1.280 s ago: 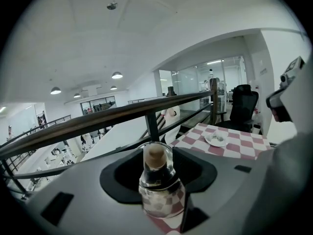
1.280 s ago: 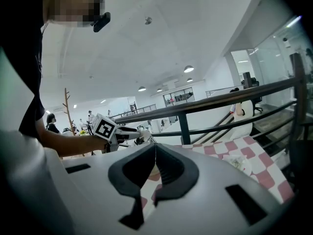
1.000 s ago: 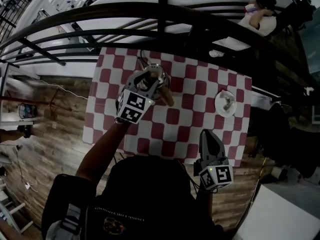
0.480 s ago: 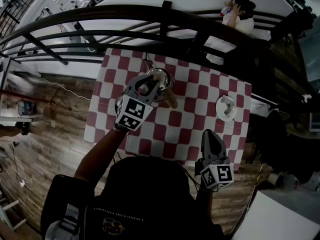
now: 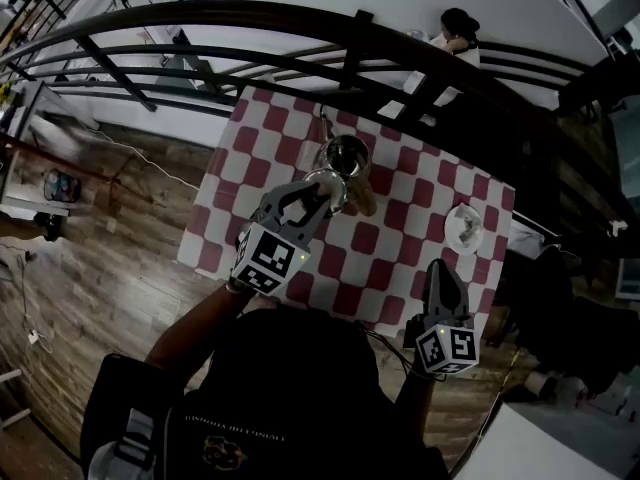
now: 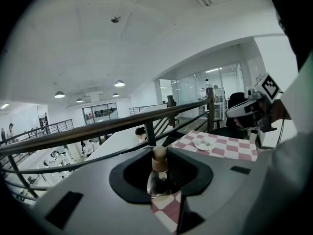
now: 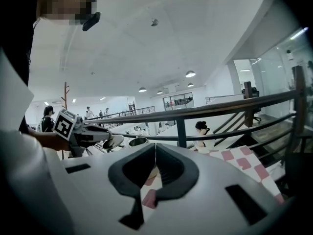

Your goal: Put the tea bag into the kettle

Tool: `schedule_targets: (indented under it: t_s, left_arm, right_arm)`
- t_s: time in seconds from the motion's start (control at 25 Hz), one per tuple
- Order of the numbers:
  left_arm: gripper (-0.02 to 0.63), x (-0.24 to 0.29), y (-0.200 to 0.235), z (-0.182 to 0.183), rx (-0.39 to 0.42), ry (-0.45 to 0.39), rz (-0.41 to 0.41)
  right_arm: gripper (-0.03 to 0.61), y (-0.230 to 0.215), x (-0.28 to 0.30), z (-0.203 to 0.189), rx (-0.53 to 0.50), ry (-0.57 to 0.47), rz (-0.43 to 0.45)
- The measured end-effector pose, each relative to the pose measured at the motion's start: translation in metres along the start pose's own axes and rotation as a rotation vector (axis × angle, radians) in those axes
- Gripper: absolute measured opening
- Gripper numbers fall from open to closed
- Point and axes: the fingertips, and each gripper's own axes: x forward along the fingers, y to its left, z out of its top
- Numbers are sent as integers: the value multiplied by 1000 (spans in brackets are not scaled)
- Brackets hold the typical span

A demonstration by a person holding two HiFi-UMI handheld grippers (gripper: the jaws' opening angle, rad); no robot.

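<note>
Head view first: your left hand-held gripper (image 5: 318,196) is clamped on a shiny round lid with a wooden knob (image 5: 330,190). It holds the lid just beside the open steel kettle (image 5: 347,154), which stands on the red-and-white checked desk (image 5: 250,158). The kettle's brown wooden handle (image 5: 362,201) points toward you. Your right hand-held gripper (image 5: 441,270) hangs over the desk's near right edge, apart from the kettle. The tea bag (image 5: 463,226) lies on a small white plate (image 5: 475,240) at the desk's right side, a little beyond that gripper's tips.

Left gripper view: the jaws press on the lid (image 6: 159,177) from both sides, its knob upright between them. Beyond, the plate (image 6: 198,145) with the tea bag sits on the checks, and your right hand-held gripper shows at the far right.

Right gripper view: the jaws meet with nothing between them. Your left hand-held gripper carries the lid (image 7: 110,141) next to the kettle's rim (image 7: 138,141).
</note>
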Motion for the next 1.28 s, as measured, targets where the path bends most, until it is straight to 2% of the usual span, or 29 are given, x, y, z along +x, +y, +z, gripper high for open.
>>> schedule_targets:
  t_s: [0.4, 0.76, 1.04, 1.12, 1.28]
  left_arm:
    - [103, -20, -47, -19, -19, 38, -42]
    - [103, 5, -85, -14, -2, 50, -88]
    - [103, 36, -113, -6, 21, 60, -126]
    - [103, 45, -119, -5, 24, 72, -140]
    - [103, 58, -129, -6, 35, 105, -159]
  right_arm:
    - [18, -23, 2, -23, -127, 93, -20]
    - [18, -86, 7, -56, -233, 231, -100]
    - [30, -157, 11, -87, -151, 286, -202]
    - [117, -174, 16, -98, -126, 313, -218]
    - [147, -208, 26, -124, -84, 375, -270]
